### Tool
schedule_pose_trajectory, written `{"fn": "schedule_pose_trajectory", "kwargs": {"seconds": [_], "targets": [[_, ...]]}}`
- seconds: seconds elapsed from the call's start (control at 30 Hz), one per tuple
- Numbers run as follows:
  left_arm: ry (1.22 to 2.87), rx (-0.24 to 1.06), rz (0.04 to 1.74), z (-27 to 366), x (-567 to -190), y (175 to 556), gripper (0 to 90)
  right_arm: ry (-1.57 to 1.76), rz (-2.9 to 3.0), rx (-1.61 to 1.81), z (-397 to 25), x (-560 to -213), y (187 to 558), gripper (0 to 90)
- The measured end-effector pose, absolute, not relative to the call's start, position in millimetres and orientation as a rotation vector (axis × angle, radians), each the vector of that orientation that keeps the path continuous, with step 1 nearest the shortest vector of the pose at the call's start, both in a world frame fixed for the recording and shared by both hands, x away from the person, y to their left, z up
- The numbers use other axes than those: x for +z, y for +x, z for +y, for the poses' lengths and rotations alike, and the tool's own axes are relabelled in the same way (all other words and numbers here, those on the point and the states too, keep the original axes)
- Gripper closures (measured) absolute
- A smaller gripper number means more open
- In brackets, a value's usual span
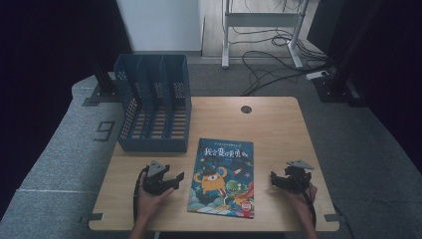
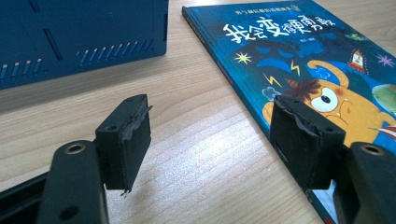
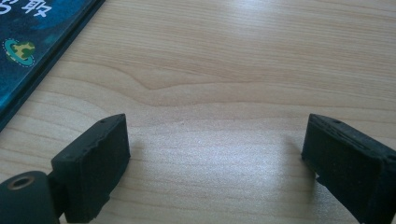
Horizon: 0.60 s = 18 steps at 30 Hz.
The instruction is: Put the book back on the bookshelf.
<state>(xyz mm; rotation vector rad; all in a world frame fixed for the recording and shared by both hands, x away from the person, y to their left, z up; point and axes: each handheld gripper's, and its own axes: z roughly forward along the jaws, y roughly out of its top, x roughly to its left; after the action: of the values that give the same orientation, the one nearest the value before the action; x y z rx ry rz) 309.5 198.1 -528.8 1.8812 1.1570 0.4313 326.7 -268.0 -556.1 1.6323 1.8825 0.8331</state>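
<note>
1 picture book [image 1: 222,178] lies near the front edge of the tabletop [image 1: 278,129]. 1 blue file rack [image 1: 153,103] with 3 slots stands at the back left corner. 2 hand-held grippers: left hand-held gripper [image 1: 178,180], right hand-held gripper [image 1: 273,179].

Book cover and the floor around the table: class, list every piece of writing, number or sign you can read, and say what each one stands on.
"我会变得更勇敢": large white title on the blue book cover; the middle characters are stylised, so that reading is uncertain.
Small line above the title: too small to read.
Small label under the title: too blurred to read.
"9": dark number on the grey floor mat left of the table.
</note>
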Motion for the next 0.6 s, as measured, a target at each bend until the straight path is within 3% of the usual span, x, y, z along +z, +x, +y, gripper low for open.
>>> {"fn": "schedule_pose_trajectory", "kwargs": {"seconds": [0.6], "targets": [[1.862, 0.418, 1.197, 205.0, -527.5, 310.4, 26.0, 1.650, 1.866, 0.818, -270.6, -556.2, 327.2, 5.7]]}}
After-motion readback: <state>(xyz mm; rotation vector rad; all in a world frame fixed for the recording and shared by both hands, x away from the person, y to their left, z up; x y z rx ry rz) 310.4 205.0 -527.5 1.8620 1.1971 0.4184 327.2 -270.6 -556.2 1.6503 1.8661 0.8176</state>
